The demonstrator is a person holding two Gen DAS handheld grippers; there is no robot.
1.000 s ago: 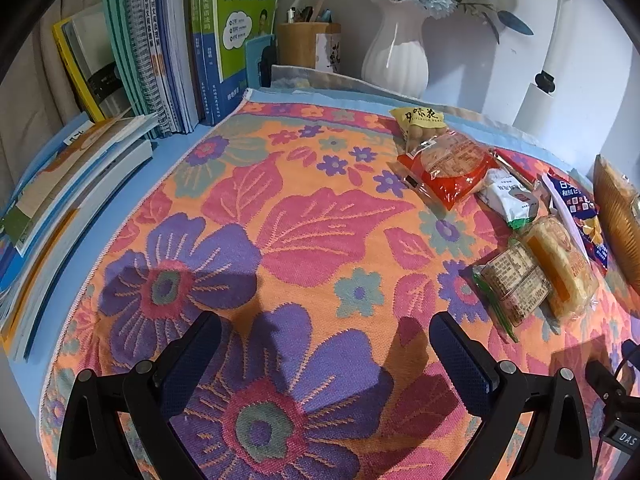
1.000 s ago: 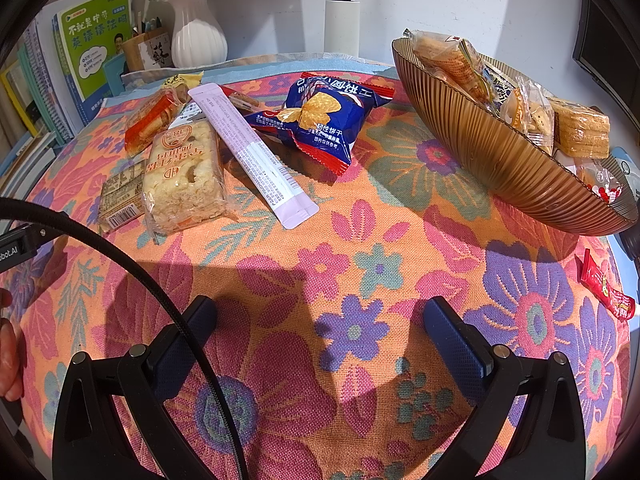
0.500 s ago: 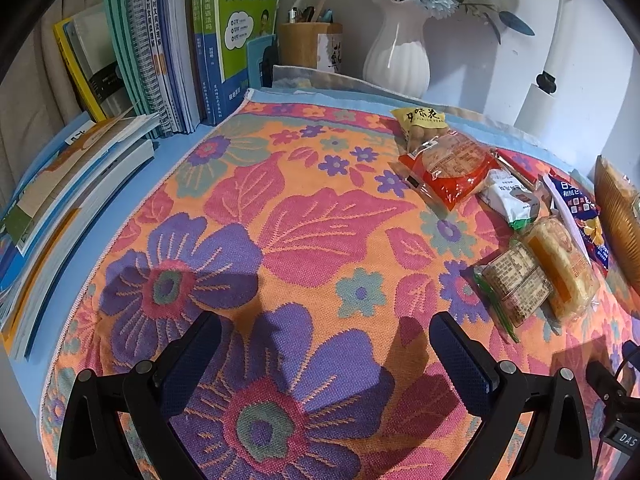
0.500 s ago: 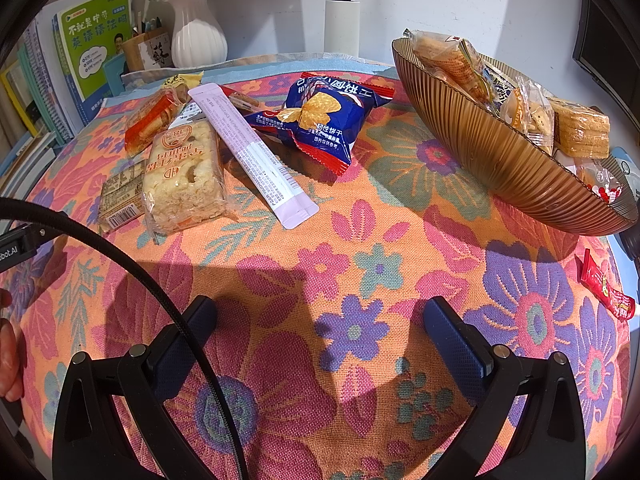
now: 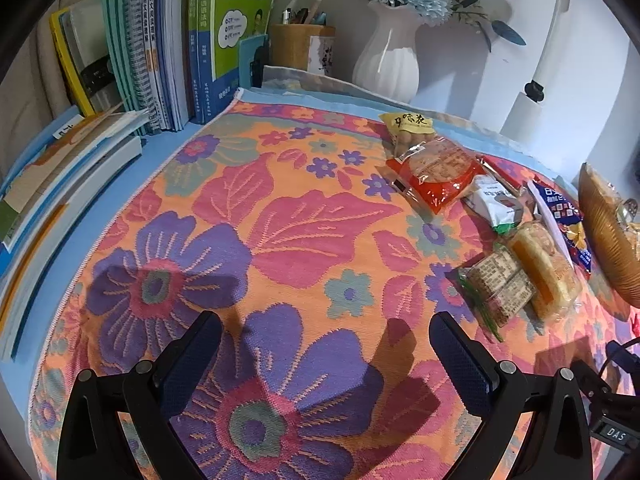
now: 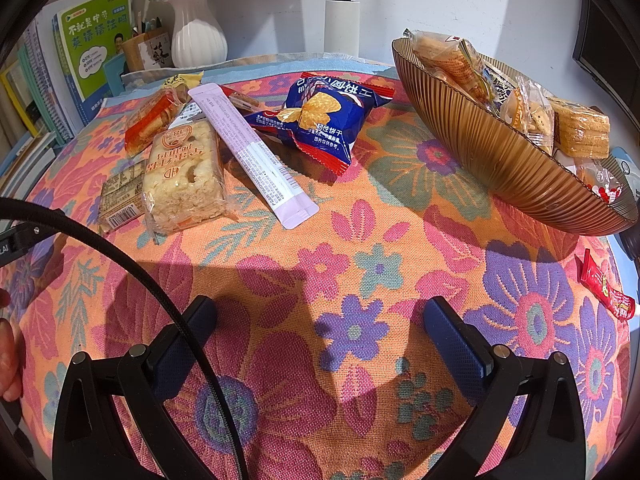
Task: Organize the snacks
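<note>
Left wrist view: your left gripper (image 5: 326,344) hovered with fingers spread and empty over the floral cloth (image 5: 280,216); a green book (image 5: 236,16) with Chinese lettering stood behind, and a tag at the lower right read "DAS".

Right wrist view: your right gripper (image 6: 320,328) was likewise spread and empty. The blue biscuit packet (image 6: 324,116), lilac stick sachet (image 6: 252,148) and rice cake bar (image 6: 182,176) lay on the cloth left of the amber bowl (image 6: 492,152) holding wrapped snacks.

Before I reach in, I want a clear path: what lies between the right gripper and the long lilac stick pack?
Right wrist view: only bare floral cloth between the right gripper and the lilac stick pack.
</note>
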